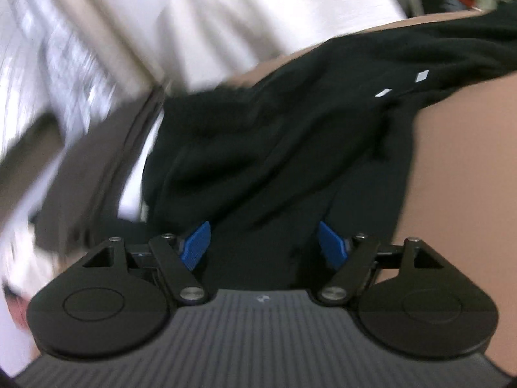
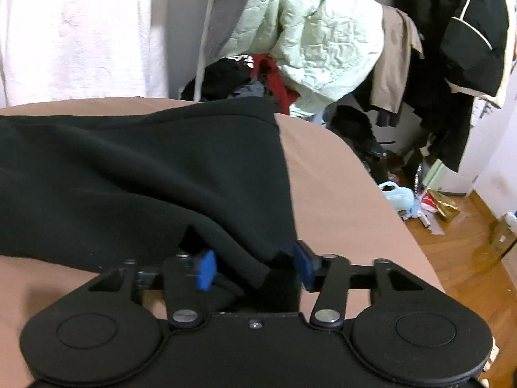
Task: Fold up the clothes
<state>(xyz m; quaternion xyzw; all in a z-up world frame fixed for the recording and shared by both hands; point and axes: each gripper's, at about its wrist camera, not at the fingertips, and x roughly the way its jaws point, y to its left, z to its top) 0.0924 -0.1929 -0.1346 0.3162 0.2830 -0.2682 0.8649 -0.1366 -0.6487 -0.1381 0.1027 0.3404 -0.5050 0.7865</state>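
Left gripper (image 1: 263,245) stands spread apart, black garment (image 1: 290,148) lying between its blue pads (image 1: 195,245) ungripped; the frame's left half is motion-blurred. That garment runs diagonally toward the upper right across a brown bed (image 1: 468,168). Right gripper (image 2: 255,266) pinches a rolled garment (image 2: 129,174) edge at lower centre. Upper right, a pale green jacket (image 2: 310,38) and hanging clothes crowd beyond the bed (image 2: 339,194).

From my remote seat I see a tan-brown sheeted bed (image 2: 339,174), a white textured wall (image 2: 77,35) behind it, a glossy orange wood-plank floor (image 2: 468,258) strewn with litter, and a crowded clothes rack (image 2: 420,48) draped with a pale green quilted jacket (image 2: 320,42).
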